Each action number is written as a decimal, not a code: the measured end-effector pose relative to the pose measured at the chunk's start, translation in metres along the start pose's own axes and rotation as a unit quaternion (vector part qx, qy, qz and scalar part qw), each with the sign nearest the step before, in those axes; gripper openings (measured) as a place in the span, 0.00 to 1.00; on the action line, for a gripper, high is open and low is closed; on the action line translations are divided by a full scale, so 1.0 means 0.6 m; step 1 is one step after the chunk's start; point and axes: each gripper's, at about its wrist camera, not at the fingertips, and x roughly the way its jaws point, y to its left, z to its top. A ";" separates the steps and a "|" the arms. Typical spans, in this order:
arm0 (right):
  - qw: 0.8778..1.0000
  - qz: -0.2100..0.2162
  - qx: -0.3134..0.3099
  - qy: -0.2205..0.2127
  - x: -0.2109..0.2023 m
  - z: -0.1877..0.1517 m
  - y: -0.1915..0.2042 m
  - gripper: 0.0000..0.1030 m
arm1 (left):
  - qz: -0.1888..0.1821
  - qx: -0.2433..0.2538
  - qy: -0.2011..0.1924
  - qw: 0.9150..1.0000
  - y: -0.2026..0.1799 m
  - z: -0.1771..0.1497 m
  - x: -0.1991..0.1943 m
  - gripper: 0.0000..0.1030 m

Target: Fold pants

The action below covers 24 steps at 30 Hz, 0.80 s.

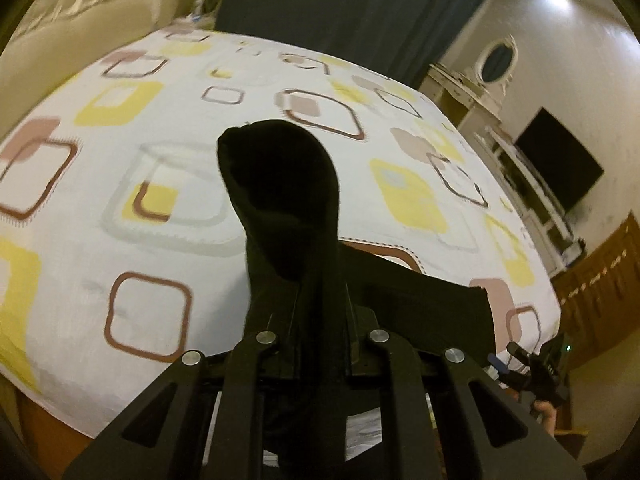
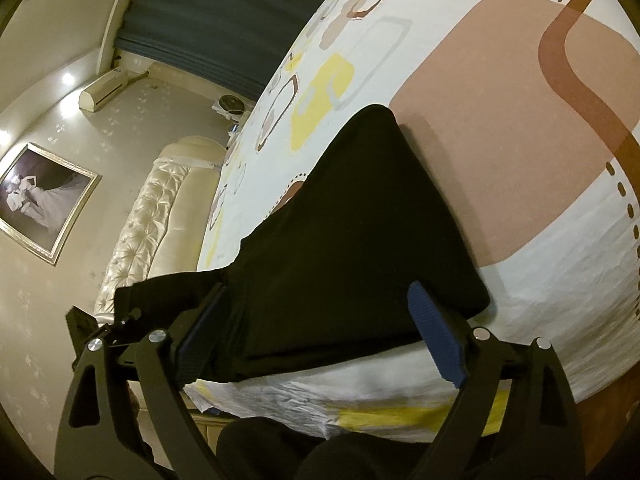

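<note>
The black pants (image 2: 360,240) lie at the near edge of a bed with a patterned sheet (image 2: 480,120). My left gripper (image 1: 320,300) is shut on a bunched part of the pants (image 1: 280,192), which rises above its fingers and hides them; the rest trails right (image 1: 440,304). My right gripper (image 2: 316,332) is open, its blue pads (image 2: 436,340) on either side of the folded pants' near edge, not pinching it. It also shows at the far right of the left wrist view (image 1: 532,364).
A cream tufted headboard (image 2: 160,216) stands at the bed's far end. A dark curtain (image 1: 340,4), a white cabinet with a TV (image 1: 560,164) and a wooden wardrobe (image 1: 600,280) line the walls. A framed photo (image 2: 44,196) hangs on the wall.
</note>
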 end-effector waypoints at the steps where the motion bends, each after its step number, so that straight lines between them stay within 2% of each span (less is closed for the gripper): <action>1: 1.000 -0.001 -0.001 0.000 0.001 0.000 0.001 0.87 | -0.001 0.005 0.003 1.000 -0.011 0.001 0.007 0.13; 9: 1.000 0.001 0.001 -0.001 0.001 -0.002 0.001 0.88 | 0.015 0.044 0.026 0.999 -0.120 -0.012 0.077 0.13; 14: 1.000 0.003 0.002 -0.002 0.001 -0.004 0.001 0.88 | 0.041 0.062 0.038 0.997 -0.176 -0.028 0.125 0.13; 24: 1.000 0.014 0.012 -0.003 0.001 -0.002 -0.005 0.88 | 0.073 0.076 0.063 0.992 -0.237 -0.063 0.205 0.13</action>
